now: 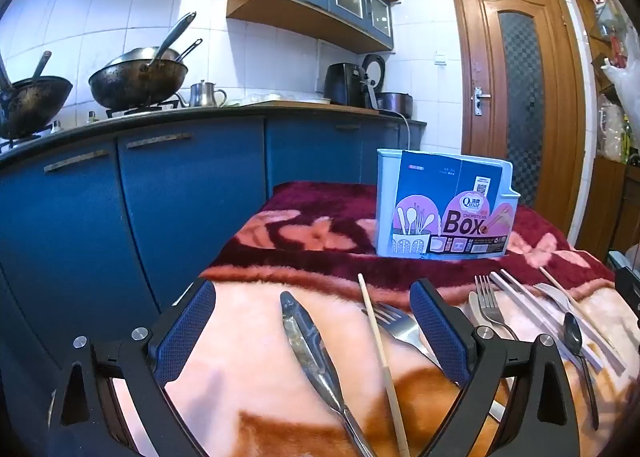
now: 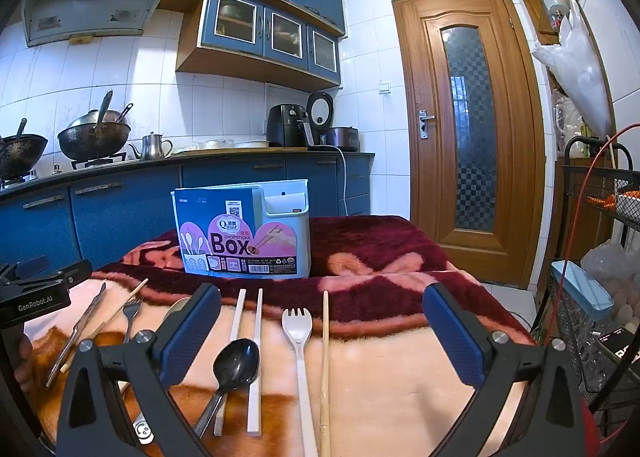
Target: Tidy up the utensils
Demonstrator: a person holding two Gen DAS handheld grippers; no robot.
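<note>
A pale blue utensil box (image 1: pixel 444 205) with a printed "Box" sleeve stands upright on a pink and maroon blanket (image 1: pixel 248 341); it also shows in the right wrist view (image 2: pixel 244 229). My left gripper (image 1: pixel 314 331) is open and empty above a metal knife (image 1: pixel 308 349), a wooden chopstick (image 1: pixel 380 353) and a metal fork (image 1: pixel 400 329). My right gripper (image 2: pixel 322 337) is open and empty above a dark spoon (image 2: pixel 236 367), white chopsticks (image 2: pixel 256 345), a white plastic fork (image 2: pixel 299 341) and a wooden chopstick (image 2: pixel 325 361).
Blue kitchen cabinets (image 1: pixel 160 193) with woks on the stove stand left of the table. A wooden door (image 2: pixel 472 129) is behind. A wire rack (image 2: pixel 600 257) with a container stands at the right. More forks (image 1: pixel 490 305) lie right of the left gripper.
</note>
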